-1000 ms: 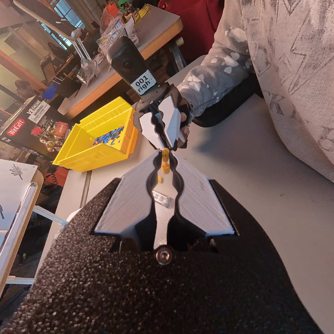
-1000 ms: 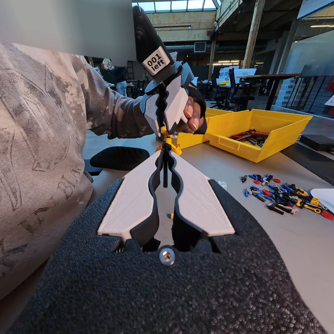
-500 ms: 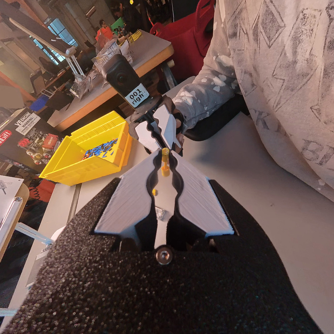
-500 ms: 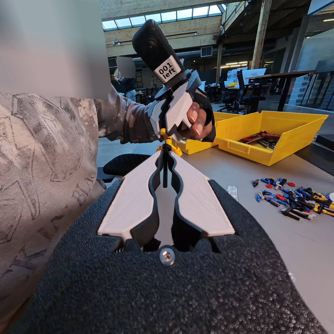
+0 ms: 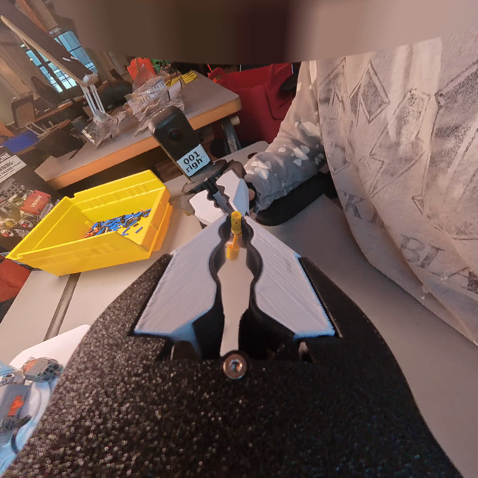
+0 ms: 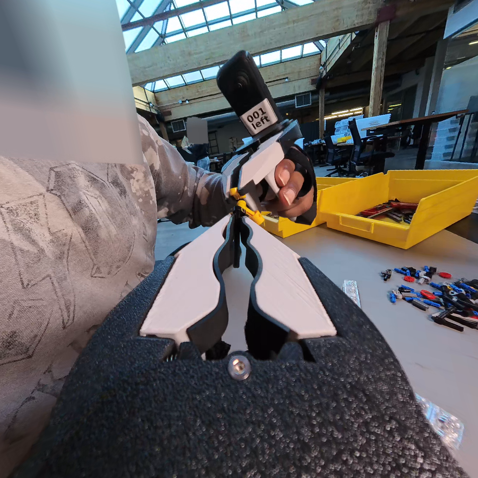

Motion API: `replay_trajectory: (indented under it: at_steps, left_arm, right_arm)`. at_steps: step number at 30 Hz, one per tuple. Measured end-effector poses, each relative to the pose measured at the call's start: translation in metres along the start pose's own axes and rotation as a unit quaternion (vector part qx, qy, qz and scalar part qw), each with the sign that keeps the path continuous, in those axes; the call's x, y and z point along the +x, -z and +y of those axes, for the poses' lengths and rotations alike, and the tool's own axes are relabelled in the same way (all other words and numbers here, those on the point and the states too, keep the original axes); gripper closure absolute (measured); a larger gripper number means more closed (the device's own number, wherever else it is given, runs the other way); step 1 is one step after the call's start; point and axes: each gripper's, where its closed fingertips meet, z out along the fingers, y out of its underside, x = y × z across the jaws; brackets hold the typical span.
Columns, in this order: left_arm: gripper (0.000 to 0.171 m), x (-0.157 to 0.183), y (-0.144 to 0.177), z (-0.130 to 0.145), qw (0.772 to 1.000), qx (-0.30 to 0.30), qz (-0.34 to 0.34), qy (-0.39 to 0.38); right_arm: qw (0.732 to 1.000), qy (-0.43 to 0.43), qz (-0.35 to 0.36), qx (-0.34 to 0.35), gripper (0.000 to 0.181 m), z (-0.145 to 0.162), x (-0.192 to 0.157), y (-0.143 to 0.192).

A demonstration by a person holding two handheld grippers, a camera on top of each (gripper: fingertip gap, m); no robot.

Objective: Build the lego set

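The left gripper [image 5: 236,219] has its white fingers [image 5: 186,279] clenched at the tips on a small yellow connector piece [image 5: 234,234], which stands between the tips and runs down into the gap behind them; the same left gripper [image 6: 236,196] appears farther off in the right wrist view, held up above the worktop [image 6: 362,258] by a hand [image 6: 289,191] in a black fingerless glove, with the yellow connector piece [image 6: 244,207] poking out below its tips. The right gripper [image 6: 236,219] is closed on a thin black axle [image 6: 236,240], pinched near its upper end so the rest hangs down between the fingers [image 6: 282,284]; the top of the axle meets the yellow piece, tip to tip with the other gripper. In the left wrist view the right gripper [image 5: 230,204] sits just beyond the yellow piece, its fingers drawn together. To the left of it on the grey worktop [image 5: 388,349] stands a yellow bin [image 5: 85,248] holding a heap of small blue pins. In the right wrist view two more yellow bins [image 6: 388,219] stand at the back right, one with red and dark parts in it, and a scatter of small blue, black and red parts [image 6: 439,294] lies loose on the worktop near a clear plastic bag [image 6: 351,292]. A person's patterned grey sweatshirt [image 6: 64,245] fills the left side
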Motion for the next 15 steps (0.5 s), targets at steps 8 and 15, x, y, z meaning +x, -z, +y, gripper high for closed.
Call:
replay_trajectory:
  at_steps: [8, 15]
  left_arm:
    - [0.164, 0.003, -0.002, -0.029, 0.991, 0.133, 0.005, 0.032]
    - [0.164, -0.006, 0.003, -0.047, 0.954, 0.282, 0.005, 0.1]
  right_arm:
    - [0.99, -0.081, -0.073, 0.083, 0.18, -0.02, -0.017, 0.0]
    - [0.977, -0.135, -0.084, 0.142, 0.179, -0.035, -0.018, -0.001]
